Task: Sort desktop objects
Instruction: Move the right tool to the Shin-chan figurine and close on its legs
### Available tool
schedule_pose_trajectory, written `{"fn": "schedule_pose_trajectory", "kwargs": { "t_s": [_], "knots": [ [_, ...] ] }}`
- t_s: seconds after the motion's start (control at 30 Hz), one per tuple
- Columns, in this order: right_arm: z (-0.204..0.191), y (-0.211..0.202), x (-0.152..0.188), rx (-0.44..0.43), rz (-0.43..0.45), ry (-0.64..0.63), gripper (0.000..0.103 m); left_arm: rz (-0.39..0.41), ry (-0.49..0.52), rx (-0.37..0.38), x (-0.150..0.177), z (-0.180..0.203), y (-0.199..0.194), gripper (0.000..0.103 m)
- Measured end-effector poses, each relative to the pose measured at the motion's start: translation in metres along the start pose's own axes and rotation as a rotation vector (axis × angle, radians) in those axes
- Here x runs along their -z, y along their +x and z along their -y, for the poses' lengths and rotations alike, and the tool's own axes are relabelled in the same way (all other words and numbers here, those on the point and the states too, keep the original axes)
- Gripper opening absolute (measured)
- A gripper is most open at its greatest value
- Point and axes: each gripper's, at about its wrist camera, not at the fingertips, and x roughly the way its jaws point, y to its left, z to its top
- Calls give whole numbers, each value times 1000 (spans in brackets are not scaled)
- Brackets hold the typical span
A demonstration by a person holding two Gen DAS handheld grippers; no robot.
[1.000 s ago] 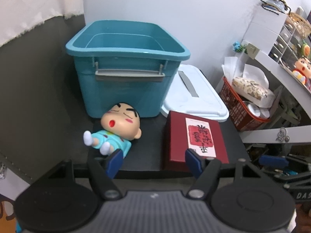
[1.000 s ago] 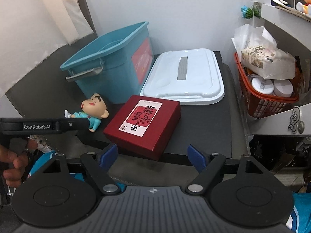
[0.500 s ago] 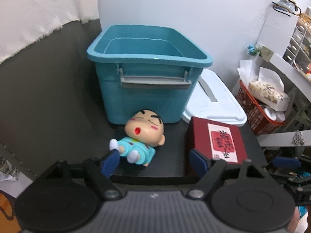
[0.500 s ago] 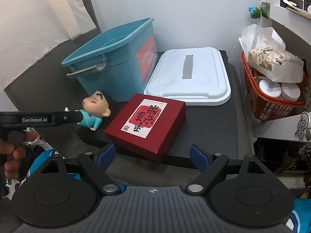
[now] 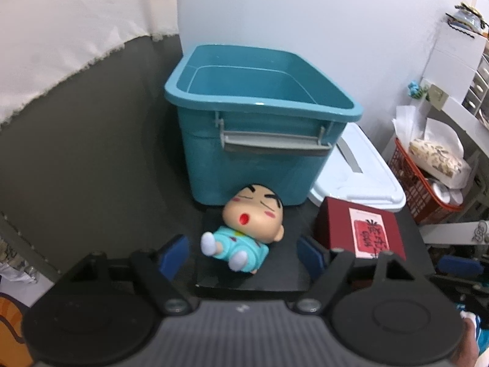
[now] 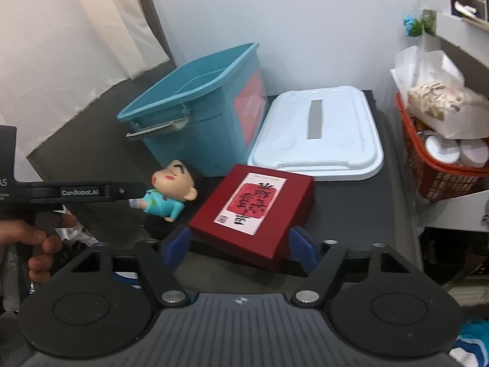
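A cartoon boy figurine [image 5: 244, 229] in light blue pajamas lies on its back on the black table [image 5: 293, 275], in front of an empty teal bin [image 5: 259, 116]. My left gripper [image 5: 243, 252] is open, its blue pads on either side of the figurine's legs. A dark red box [image 6: 253, 211] with a red-and-white label lies at the table's front edge. My right gripper [image 6: 238, 243] is open, its pads flanking the box's near corner. The figurine [image 6: 169, 194], the bin [image 6: 198, 116] and the left gripper's side [image 6: 91, 192] show in the right wrist view.
The bin's white lid [image 6: 318, 140] lies flat behind the red box. An orange basket [image 6: 440, 165] with bags and jars stands at the right, under white shelves [image 5: 458, 70]. A grey panel and curtain [image 5: 61, 61] rise at the left.
My left gripper has swung left and closer, centring on the figurine. My right gripper has moved forward to the red box, which now sits between its pads.
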Motion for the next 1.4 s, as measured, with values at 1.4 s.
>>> {"fn": "schedule_pose_trajectory", "kwargs": {
  "t_s": [1.4],
  "knots": [
    [-97,110,-13,-189,14,-37,30,27,-79,80,-10,-19,1,76]
  ]
}}
